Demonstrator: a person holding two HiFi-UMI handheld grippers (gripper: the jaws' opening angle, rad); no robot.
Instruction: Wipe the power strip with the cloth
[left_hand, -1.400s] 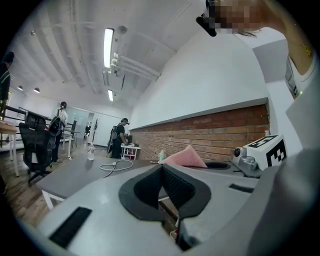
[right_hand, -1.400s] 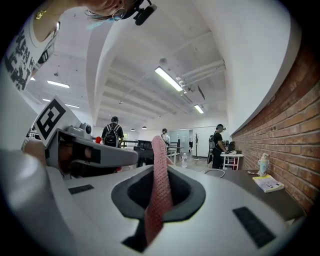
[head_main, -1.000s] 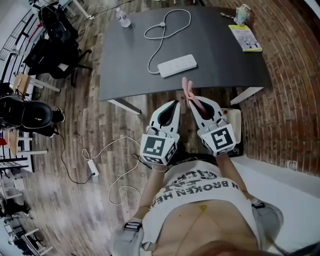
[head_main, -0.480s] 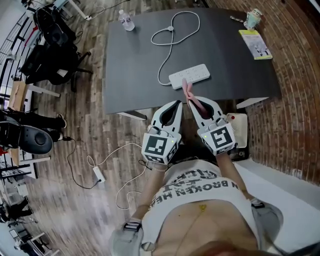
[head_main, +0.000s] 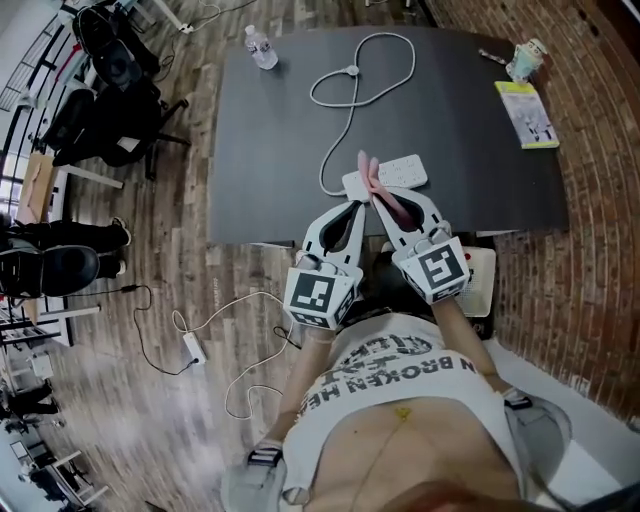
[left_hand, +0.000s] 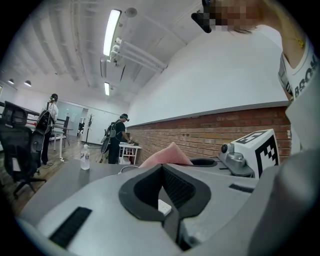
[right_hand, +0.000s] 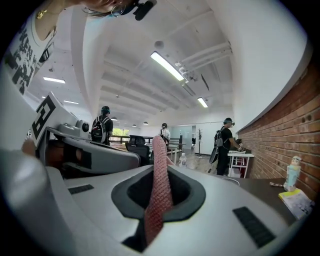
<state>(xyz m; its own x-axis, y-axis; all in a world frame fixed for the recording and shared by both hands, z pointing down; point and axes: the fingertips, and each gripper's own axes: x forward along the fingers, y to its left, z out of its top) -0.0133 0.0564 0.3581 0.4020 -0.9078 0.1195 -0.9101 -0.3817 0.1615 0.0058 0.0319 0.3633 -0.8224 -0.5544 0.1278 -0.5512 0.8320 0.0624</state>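
Cloth (head_main: 368, 172) pinched in right gripper (head_main: 379, 198) jaws | left gripper (head_main: 355, 206) jaws clenched, empty (both held abreast)

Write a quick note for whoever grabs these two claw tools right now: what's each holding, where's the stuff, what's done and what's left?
Left gripper: shut, empty.
Right gripper: shut on the pink textured cloth, which sticks out past its jaws.
White rectangular power strip: flat on the dark grey table, just ahead of both grippers.
Done: cloth in hand, close to the strip.
Left: lower the cloth and wipe the strip; no contact visible yet.
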